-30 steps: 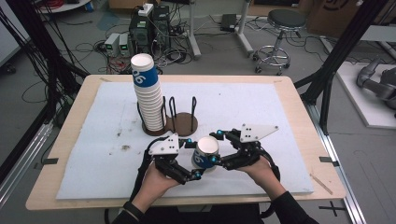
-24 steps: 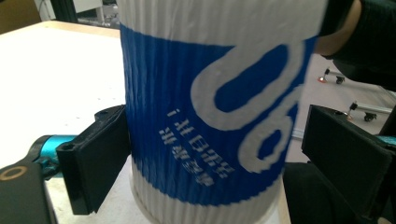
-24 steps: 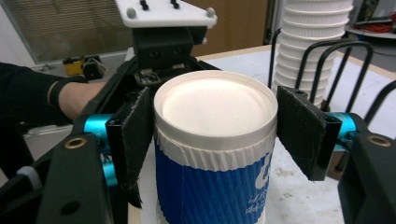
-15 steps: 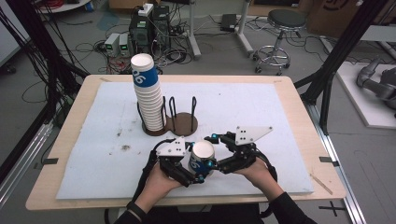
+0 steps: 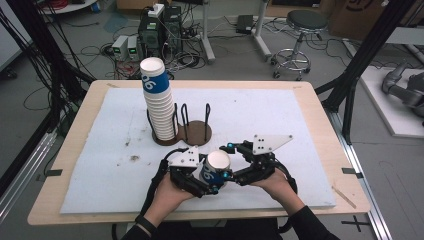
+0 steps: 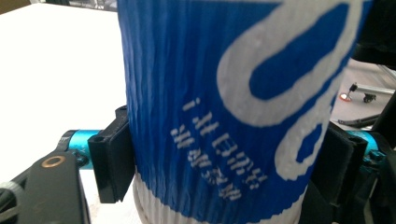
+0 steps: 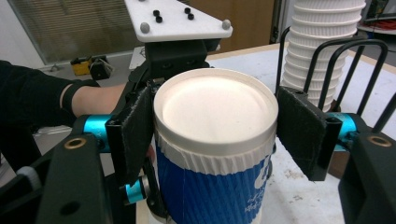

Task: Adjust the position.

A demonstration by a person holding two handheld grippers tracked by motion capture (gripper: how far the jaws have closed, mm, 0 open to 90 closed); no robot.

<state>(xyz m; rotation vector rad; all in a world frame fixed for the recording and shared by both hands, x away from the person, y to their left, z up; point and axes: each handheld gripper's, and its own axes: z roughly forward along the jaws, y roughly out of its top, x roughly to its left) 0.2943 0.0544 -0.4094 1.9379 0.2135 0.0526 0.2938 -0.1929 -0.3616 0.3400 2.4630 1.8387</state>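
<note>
You hold one paper cup between both grippers, just above the white mat near the table's front edge, well in front of the brown cup holder and its tall cup stack. The cup is upside down: white flat base up, ribbed blue sleeve with white lettering, white band near the base. Your left gripper has just been closing; its pads now clamp the blue sleeve. Your right gripper has just been opening; the cup sits between its jaws, the right pad standing clear, so it's released.
</note>
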